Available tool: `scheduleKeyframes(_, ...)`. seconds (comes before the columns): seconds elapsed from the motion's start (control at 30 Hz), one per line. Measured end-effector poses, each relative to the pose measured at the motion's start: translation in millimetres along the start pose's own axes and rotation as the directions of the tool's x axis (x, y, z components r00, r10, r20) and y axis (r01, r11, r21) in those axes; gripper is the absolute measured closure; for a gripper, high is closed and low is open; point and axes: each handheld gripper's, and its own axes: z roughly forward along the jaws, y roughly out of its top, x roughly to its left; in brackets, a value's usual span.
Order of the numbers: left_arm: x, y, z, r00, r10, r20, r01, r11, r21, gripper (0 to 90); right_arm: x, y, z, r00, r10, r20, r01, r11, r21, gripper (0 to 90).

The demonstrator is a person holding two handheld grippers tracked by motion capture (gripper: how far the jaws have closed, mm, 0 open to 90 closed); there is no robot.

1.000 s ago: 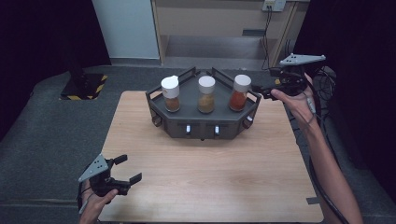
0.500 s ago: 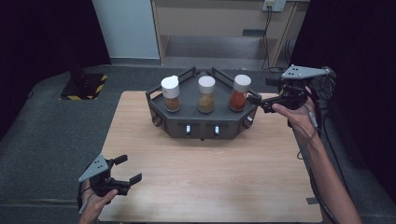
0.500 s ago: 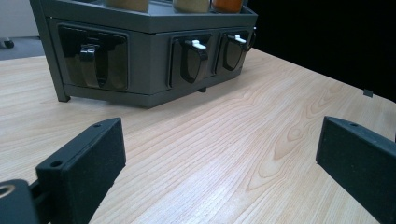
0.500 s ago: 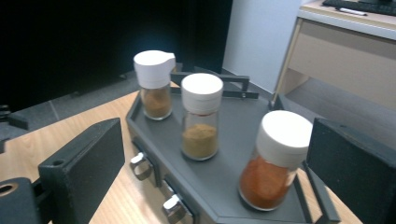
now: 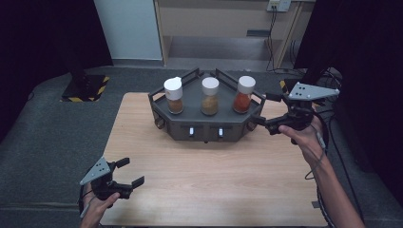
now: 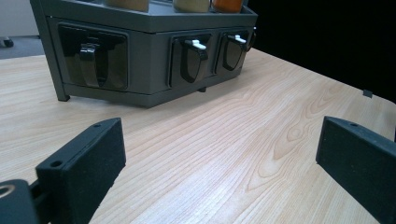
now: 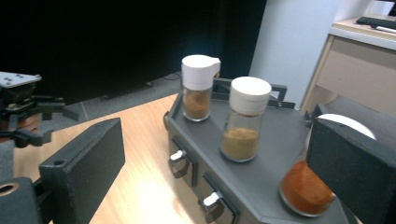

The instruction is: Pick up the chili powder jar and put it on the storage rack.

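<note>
1. My right tool [image 5: 263, 108] hangs with its jaws wide apart and nothing between them, just beside the right end of the grey rack [image 5: 205, 127], nearest the red spice jar [image 5: 244, 95].
2. That jar stands upright at the rack's right end, near the bench's [image 5: 214, 180] far edge. I judge it light, rigid and smooth, probably glass, so slippery and breakable if tipped.
3. I would grip it on the clear body below the white cap; the cap may turn or lift off.
4. It holds orange-red powder, about half full. The middle jar [image 5: 209, 97] holds tan powder; the left jar [image 5: 174, 96] holds brown powder.
5. My left tool [image 5: 127, 172] rests open and empty at the bench's near left corner.
</note>
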Motion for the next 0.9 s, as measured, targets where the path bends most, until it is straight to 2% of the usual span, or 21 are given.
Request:
scheduleKeyframes(0.13,0.3,-0.2,-0.3,1.0000,-0.002,0.000,0.002,1.0000,-0.001,0.1,6.4,-9.0,-4.3,0.9998,0.001,-0.019,-0.001,1.000,-0.009,5.3)
scheduleKeyframes(0.47,0.4,-0.6,-0.7,1.0000,-0.003,-0.001,0.003,1.0000,-0.004,0.1,26.3,-24.3,-14.2,0.9990,-0.022,-0.040,0.023,1.000,0.011,5.7)
scheduleKeyframes(0.9,0.5,-0.5,-0.9,1.0000,-0.003,0.000,0.003,1.0000,-0.005,0.1,36.6,-60.8,-30.1,0.9991,0.009,-0.040,-0.009,1.000,0.000,5.4)
